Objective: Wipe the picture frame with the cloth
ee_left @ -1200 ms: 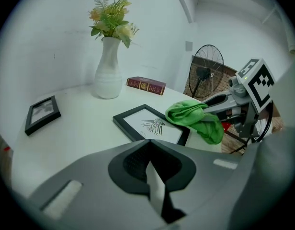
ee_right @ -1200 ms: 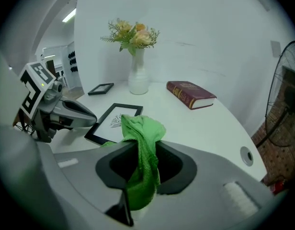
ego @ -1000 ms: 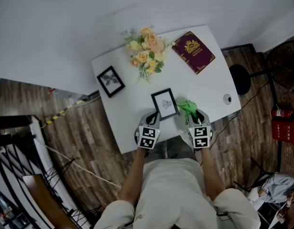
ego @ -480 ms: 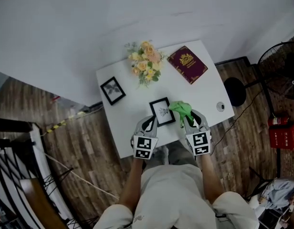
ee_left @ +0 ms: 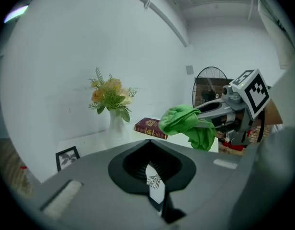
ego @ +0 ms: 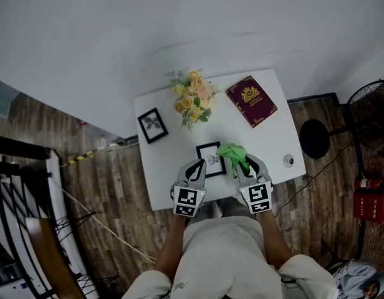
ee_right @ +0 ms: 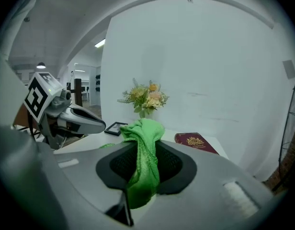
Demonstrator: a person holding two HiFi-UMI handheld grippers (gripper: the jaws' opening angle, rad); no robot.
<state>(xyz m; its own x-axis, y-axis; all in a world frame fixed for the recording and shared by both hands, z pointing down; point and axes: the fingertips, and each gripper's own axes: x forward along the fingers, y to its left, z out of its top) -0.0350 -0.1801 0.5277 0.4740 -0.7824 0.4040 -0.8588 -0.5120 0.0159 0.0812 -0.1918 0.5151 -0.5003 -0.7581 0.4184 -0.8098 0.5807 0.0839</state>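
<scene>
The black picture frame (ego: 211, 159) with a white print lies near the front edge of the white table (ego: 164, 173). My left gripper (ego: 197, 169) is at its lower left corner, jaws shut on the frame's edge (ee_left: 154, 182). The right gripper (ego: 242, 166) is shut on a bunched green cloth (ego: 233, 154), which touches the frame's right side. In the right gripper view the cloth (ee_right: 145, 157) hangs down between the jaws. In the left gripper view the cloth (ee_left: 183, 121) is held above the table by the other gripper.
A vase of yellow and pink flowers (ego: 193, 95) stands at the back middle. A maroon book (ego: 251, 101) lies at the back right, and a small black frame (ego: 153, 124) at the left. A fan (ego: 373, 104) stands on the wooden floor to the right.
The green cloth has shifted left, from beside the frame onto its right edge. The left gripper stays at the frame's lower left corner. The head view has moved.
</scene>
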